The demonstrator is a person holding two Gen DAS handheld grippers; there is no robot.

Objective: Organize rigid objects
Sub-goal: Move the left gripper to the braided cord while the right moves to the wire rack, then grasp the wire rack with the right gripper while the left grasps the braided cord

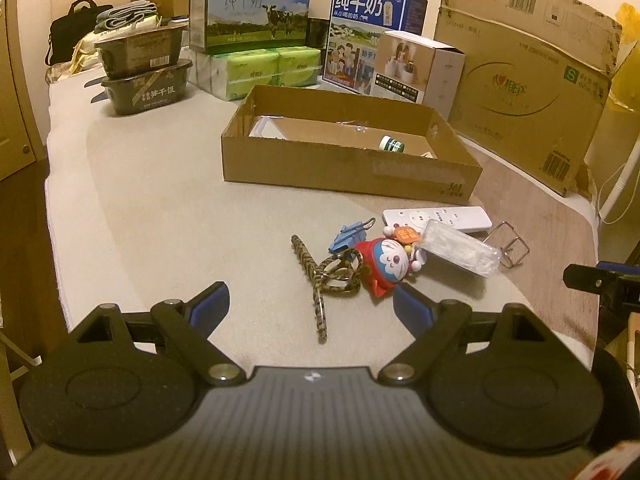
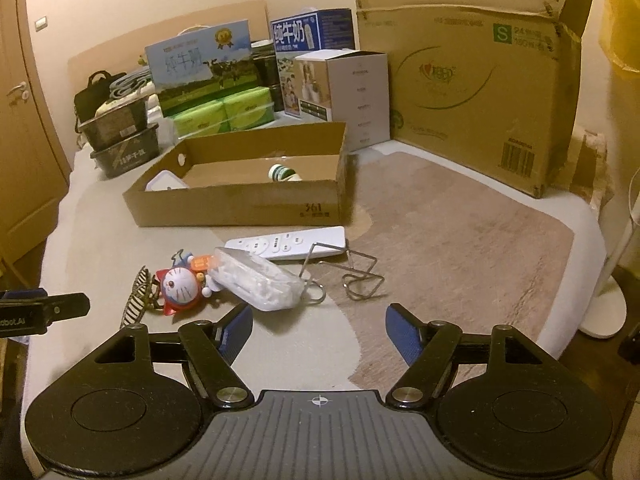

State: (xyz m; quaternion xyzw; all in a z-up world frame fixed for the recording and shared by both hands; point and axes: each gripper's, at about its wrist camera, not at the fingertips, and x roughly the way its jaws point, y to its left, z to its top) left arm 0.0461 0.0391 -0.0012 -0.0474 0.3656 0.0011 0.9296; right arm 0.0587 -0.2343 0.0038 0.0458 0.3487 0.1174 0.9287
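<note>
tilting downward, both tongs gape empty: left tongs (image 1: pixel 312 308) over leopard clip (image 1: pixel 320 292), right tongs (image 2: pixel 319 330) nearby.

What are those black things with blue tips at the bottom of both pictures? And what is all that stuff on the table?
Those are two hand-held grabbers, each with a camera looking along its fingers. One picture comes from the left gripper, one from the right gripper. Both are open and hold nothing. On the cloth-covered table lie a white remote control, a red and blue cat toy, a clear plastic packet, a leopard-print hair clip, a blue binder clip and a bent wire stand. Behind them sits a shallow cardboard tray with a small green-capped bottle inside.
</note>
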